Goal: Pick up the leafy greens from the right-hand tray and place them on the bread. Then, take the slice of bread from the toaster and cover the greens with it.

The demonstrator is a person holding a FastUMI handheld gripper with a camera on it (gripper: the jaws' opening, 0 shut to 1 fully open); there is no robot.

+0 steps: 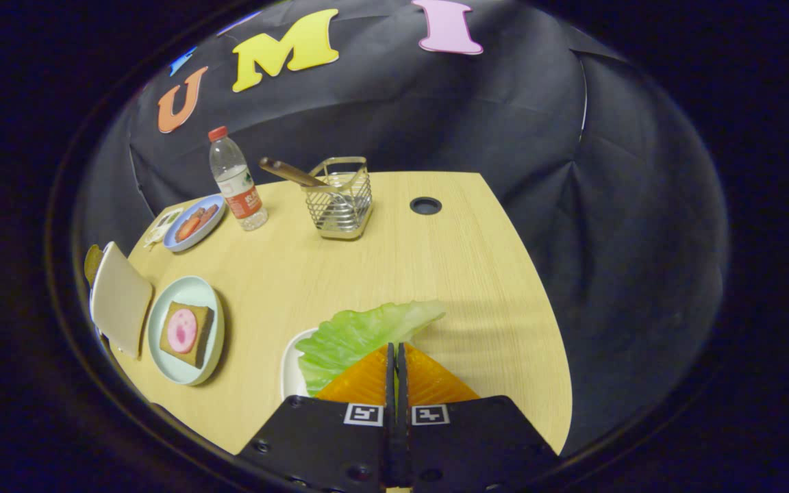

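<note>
Tabletop (pixel 394 260) broad and pale, with plated bread (pixel 187 333) well off to the left. Lettuce leaf (pixel 360 335) over a white tray (pixel 290 370) just ahead — thin, floppy, light, easily torn; best pinched near the thicker rib. Tongs (pixel 395 356) closed, orange fingers (pixel 429 383) pressed together at the leaf's near edge — whether gripping it, cannot tell.

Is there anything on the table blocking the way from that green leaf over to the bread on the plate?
Nothing visible does. The gripper is closed at the lettuce leaf, and only bare table lies between it and the bread on its plate.
</note>
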